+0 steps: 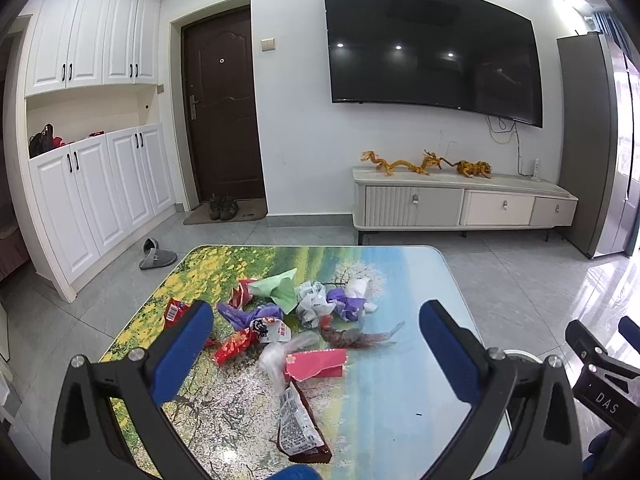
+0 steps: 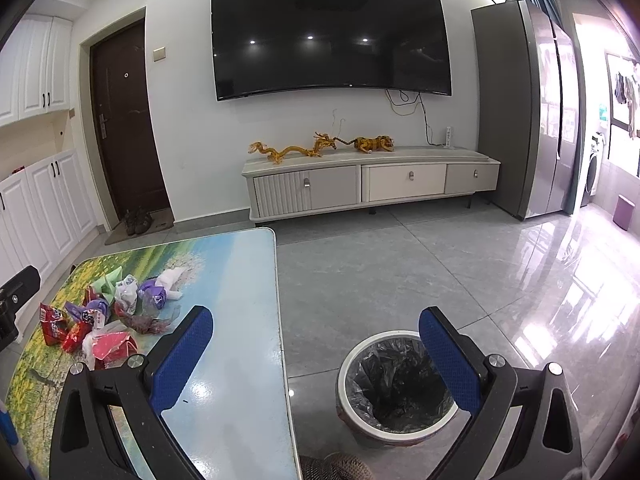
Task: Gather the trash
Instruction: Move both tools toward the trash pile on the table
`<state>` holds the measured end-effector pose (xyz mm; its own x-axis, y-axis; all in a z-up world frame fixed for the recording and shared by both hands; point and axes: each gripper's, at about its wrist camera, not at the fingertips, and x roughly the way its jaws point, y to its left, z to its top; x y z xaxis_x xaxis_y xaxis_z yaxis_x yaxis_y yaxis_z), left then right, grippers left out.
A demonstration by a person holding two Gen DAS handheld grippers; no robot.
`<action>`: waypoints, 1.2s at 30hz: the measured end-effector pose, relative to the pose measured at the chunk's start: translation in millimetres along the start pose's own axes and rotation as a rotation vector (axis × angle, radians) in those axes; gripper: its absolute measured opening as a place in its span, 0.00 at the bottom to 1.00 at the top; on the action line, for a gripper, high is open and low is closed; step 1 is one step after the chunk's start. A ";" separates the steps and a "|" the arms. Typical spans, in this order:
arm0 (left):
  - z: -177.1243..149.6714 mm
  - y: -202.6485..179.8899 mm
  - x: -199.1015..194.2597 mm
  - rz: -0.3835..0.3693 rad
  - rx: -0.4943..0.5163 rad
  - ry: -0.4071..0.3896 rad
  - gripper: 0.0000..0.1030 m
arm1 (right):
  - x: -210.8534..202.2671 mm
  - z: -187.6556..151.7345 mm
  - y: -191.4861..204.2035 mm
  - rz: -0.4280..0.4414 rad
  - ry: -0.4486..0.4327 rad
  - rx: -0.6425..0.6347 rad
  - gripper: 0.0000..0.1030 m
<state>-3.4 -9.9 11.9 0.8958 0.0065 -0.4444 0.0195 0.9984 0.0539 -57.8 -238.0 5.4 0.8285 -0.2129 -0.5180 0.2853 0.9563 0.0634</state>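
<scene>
On the table (image 1: 400,280), a loose heap of wrappers (image 1: 288,320) lies near the middle, with a pink packet (image 1: 320,364) and a printed sachet (image 1: 298,426) nearest the left gripper (image 1: 316,344), whose jaws are spread wide and empty above them. Beside the table, the bin (image 2: 396,384) stands on the floor, lined in black, under the right gripper (image 2: 316,344), jaws likewise spread and holding nothing. Such trash looks light, thin and crinkly, likely slippery; pinching a crumpled fold or raised edge should hold better than a flat face
</scene>
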 end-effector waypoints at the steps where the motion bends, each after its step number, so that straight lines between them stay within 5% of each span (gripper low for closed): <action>1: 0.6 -0.4 0.6 -0.001 0.000 0.001 1.00 | 0.5 0.2 -0.6 -0.001 -0.001 0.000 1.00; 36: 6.5 -15.0 32.2 -0.032 0.028 0.024 1.00 | 28.6 4.0 -17.5 -0.036 -0.040 0.002 1.00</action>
<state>28.0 -25.1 2.6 0.8835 -0.0234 -0.4679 0.0603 0.9961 0.0641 -37.2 -261.6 -7.1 0.8361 -0.2548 -0.4857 0.3162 0.9475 0.0474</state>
